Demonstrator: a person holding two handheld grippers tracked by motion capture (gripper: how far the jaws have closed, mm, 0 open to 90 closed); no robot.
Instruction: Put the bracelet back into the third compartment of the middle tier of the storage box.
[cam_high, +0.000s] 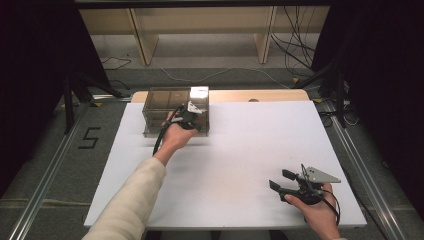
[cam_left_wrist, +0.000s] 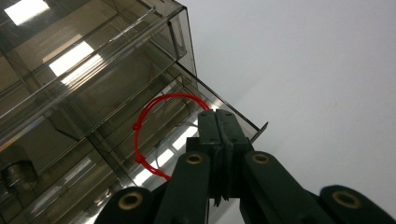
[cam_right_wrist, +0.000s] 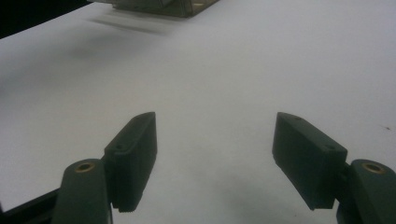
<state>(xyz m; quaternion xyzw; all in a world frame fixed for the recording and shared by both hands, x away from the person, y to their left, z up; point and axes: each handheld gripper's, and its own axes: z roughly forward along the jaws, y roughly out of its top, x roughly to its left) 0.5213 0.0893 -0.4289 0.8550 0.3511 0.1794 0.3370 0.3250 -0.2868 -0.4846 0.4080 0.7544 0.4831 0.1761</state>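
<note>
Two hand-held grippers: left (cam_left_wrist: 219, 122) clamped at one drawer box's (cam_left_wrist: 93, 84) one red cord (cam_left_wrist: 144, 135), right (cam_right_wrist: 215, 158) agape, empty.

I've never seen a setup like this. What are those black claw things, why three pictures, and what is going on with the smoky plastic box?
A person sits at a white table holding a hand-operated two-jaw gripper in each hand. The high view looks down from above; each of the other two comes from a small camera riding on one gripper.

The left gripper is at a tinted clear plastic drawer box at the table's far side. Its jaws are shut at the front edge of a drawer that is pulled partly out. Inside the drawer lies a red knotted cord loop; whether the jaws pinch the cord or the drawer's edge I cannot tell.

The right gripper rests near the table's front edge, jaws open, holding nothing.
</note>
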